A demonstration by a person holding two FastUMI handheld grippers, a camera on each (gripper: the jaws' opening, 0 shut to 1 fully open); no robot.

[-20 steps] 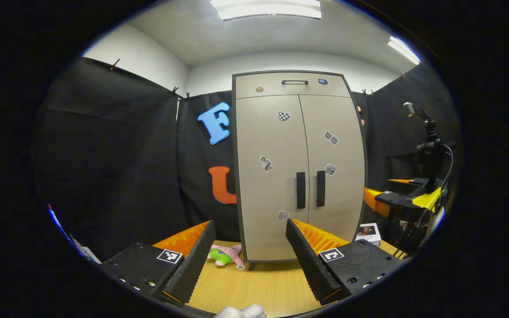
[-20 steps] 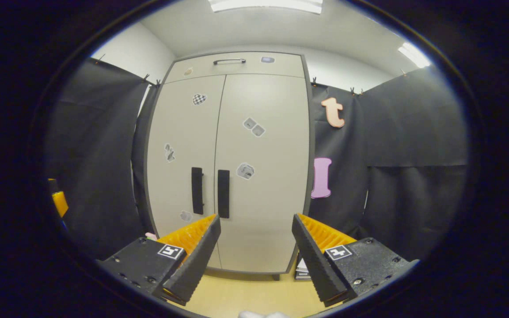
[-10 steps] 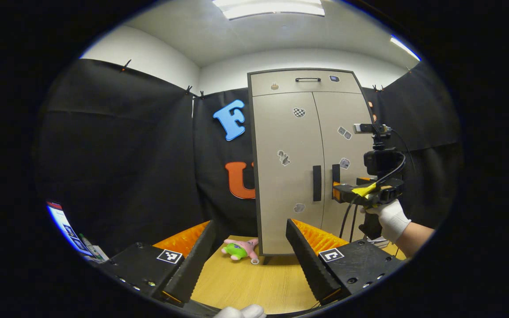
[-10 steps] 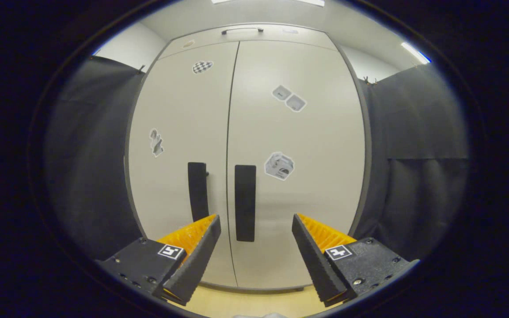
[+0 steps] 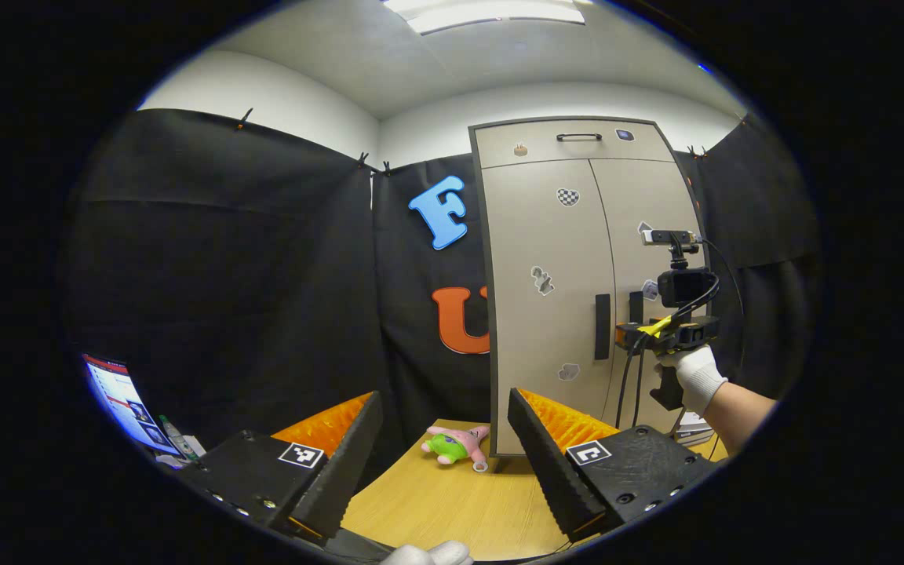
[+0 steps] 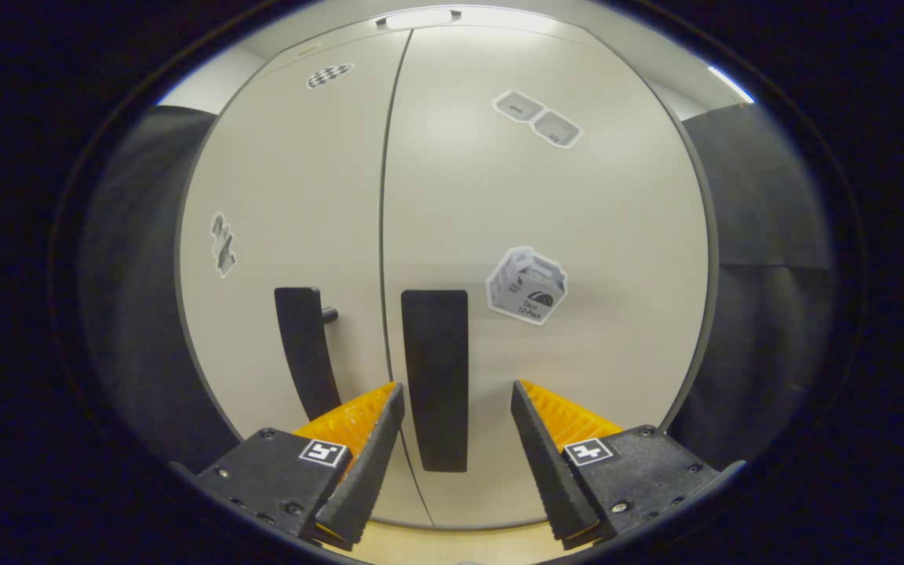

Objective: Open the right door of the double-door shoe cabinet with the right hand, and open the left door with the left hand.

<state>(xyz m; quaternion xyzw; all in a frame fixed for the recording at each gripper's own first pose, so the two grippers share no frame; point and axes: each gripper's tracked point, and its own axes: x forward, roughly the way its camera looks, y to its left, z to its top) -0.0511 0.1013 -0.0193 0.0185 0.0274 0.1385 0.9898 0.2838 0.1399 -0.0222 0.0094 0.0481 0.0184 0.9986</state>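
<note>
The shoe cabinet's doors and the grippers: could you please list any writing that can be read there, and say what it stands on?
No text can be quoted with confidence.
Box sticker on the right door: print too small to read.
Two key stickers above it: marks too blurred to read.
Checkered sticker on the left door: a pattern, no words.
Square marker on the right gripper: a coded pattern, no words.
</note>
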